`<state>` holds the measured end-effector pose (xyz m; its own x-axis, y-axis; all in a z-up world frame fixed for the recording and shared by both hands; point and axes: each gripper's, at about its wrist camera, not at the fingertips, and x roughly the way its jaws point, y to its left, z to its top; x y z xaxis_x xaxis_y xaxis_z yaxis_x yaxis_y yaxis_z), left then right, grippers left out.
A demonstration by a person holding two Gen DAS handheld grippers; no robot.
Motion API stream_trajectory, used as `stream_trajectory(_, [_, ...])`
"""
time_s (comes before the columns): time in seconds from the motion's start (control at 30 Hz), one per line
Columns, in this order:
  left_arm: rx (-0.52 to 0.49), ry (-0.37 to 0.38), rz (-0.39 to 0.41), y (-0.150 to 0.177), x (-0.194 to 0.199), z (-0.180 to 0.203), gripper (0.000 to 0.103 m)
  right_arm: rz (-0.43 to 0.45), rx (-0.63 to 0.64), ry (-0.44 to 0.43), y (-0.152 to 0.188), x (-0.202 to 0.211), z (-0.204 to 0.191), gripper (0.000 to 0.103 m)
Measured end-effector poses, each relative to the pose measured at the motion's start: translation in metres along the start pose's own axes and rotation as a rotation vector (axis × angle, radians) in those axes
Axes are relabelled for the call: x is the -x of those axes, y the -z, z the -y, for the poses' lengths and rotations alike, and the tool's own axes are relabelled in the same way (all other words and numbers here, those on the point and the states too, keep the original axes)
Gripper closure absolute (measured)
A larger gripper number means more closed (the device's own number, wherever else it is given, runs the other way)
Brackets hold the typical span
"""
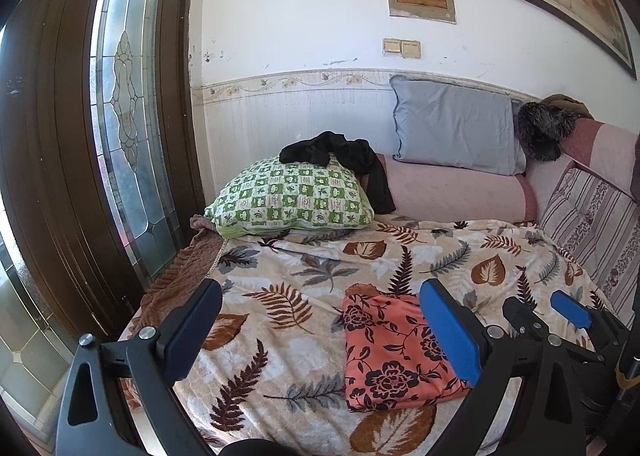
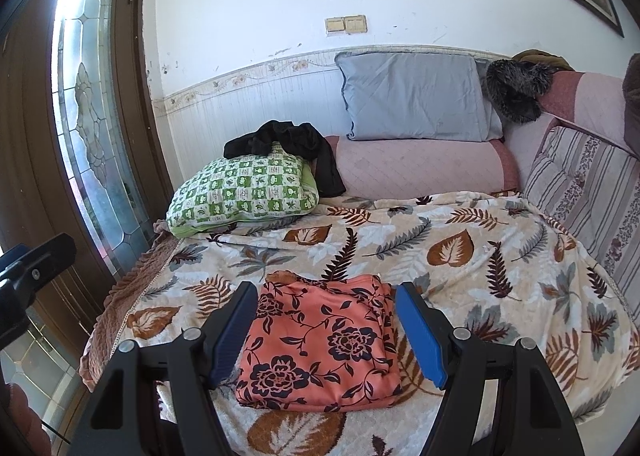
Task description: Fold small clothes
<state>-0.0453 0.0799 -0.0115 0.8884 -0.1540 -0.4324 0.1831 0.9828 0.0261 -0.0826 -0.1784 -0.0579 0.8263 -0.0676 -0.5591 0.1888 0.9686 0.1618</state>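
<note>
Right wrist view: our orange floral garment (image 2: 320,344) lay folded on the bed (image 2: 500,256).
Both tongs, left tongs (image 1: 320,336) and right tongs (image 2: 326,332), stood spread and empty; next we probably needed the black garment (image 2: 288,148).

The folded floral garment (image 2: 320,348) is thin, smooth cloth with a faint sheen. Under it the leaf-print blanket (image 2: 460,256) looks plush and matt. At ten o'clock the checked pillow (image 2: 240,192) is crinkled cotton-like fabric. The right gripper (image 2: 326,334) has matt black plastic arms, ribbed blue pads and shiny metal pins.
</note>
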Motion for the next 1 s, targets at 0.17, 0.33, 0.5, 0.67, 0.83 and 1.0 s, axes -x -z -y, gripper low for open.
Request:
stream_trajectory(0.17, [-0.008,0.012,0.017,-0.0006,0.0047,0.0021,0.004,0.002,0.0,0.001,-0.0014,-0.0018,0.0007,0.028])
stream_trajectory(0.33, [-0.018,0.018,0.012,-0.0004,0.0028,0.0041,0.004,0.0,-0.001,0.002,-0.0008,-0.0044,0.0029,0.028])
stream_trajectory(0.5, [-0.031,0.02,0.014,0.0003,0.0027,0.0054,0.004,-0.002,0.005,0.003,0.0007,-0.004,0.0016,0.028])
stream_trajectory(0.67, [-0.032,0.02,0.013,0.0007,0.0019,0.0058,0.004,-0.008,0.007,0.003,0.0016,-0.0057,0.0007,0.028])
stream_trajectory(0.83, [-0.029,0.021,0.009,0.0007,0.0005,0.0055,0.004,-0.013,0.013,0.0,0.0019,-0.0083,0.0039,0.028])
stream_trajectory(1.0, [-0.03,0.026,0.007,0.0013,-0.0016,0.0066,0.004,-0.013,0.01,0.002,0.0011,-0.0095,0.0074,0.028])
